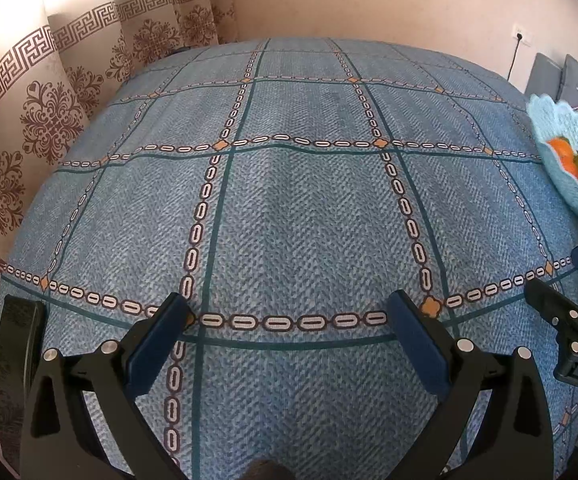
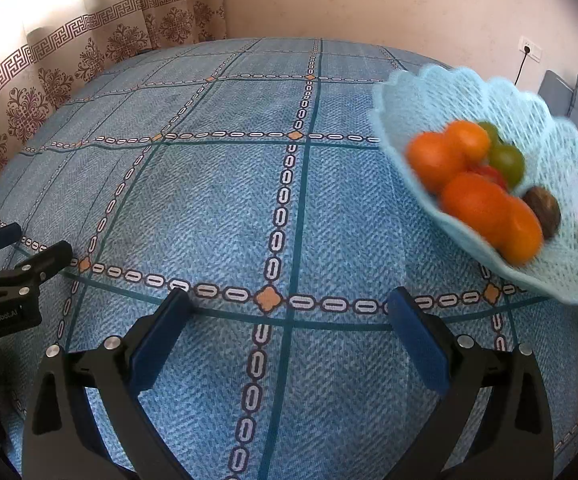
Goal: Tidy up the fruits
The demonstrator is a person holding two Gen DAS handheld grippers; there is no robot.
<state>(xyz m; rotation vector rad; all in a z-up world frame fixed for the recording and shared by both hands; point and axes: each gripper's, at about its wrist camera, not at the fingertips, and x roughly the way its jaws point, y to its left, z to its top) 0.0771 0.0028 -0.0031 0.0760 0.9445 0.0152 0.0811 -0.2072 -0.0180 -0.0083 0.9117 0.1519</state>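
Note:
A light blue mesh fruit basket [image 2: 449, 92] sits at the right of the table, blurred in the right wrist view. It holds several oranges [image 2: 477, 200], green fruits [image 2: 507, 162], a red one and a brown one [image 2: 545, 206]. My right gripper [image 2: 289, 312] stands open over the cloth, left of and nearer than the basket, with nothing between its fingers. My left gripper [image 1: 289, 316] is open too, over bare cloth farther left. The basket [image 1: 557, 124] shows at the right edge of the left wrist view.
A blue checked tablecloth [image 2: 209, 200] covers the table. Patterned curtains [image 1: 49, 112] hang at the left and a beige wall stands behind. A socket with a cable [image 2: 529, 50] and grey cushions [image 2: 569, 96] are at the far right.

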